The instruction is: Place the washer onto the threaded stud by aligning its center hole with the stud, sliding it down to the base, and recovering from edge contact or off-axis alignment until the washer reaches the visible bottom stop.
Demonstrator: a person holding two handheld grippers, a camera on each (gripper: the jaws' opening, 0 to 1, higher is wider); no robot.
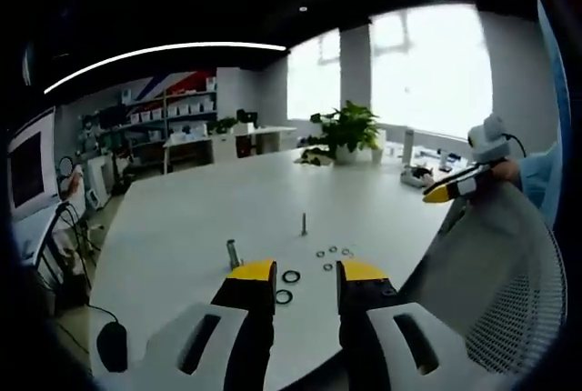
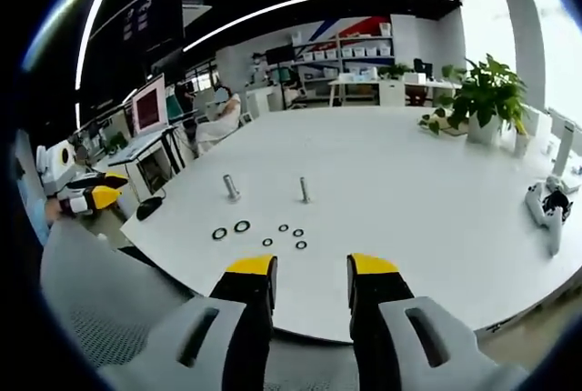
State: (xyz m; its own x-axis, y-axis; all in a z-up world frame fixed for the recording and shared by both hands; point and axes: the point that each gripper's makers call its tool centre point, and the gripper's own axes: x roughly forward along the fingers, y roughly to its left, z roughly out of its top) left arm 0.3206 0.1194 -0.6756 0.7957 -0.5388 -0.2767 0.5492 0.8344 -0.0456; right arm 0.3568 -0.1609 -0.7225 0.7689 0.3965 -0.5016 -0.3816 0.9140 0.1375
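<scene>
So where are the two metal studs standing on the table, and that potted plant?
Thinner stud [image 2: 305, 190], right gripper view, on the middle of its shaft.
Thicker stud [image 2: 232, 187], right gripper view, on the middle of its shaft.
Potted plant [image 2: 486, 91], right gripper view, on its leaves.

Bare table [image 2: 400, 173] surrounds the two upright studs [image 2: 305, 190], with loose washers [image 2: 242, 225] scattered just before them.
</scene>
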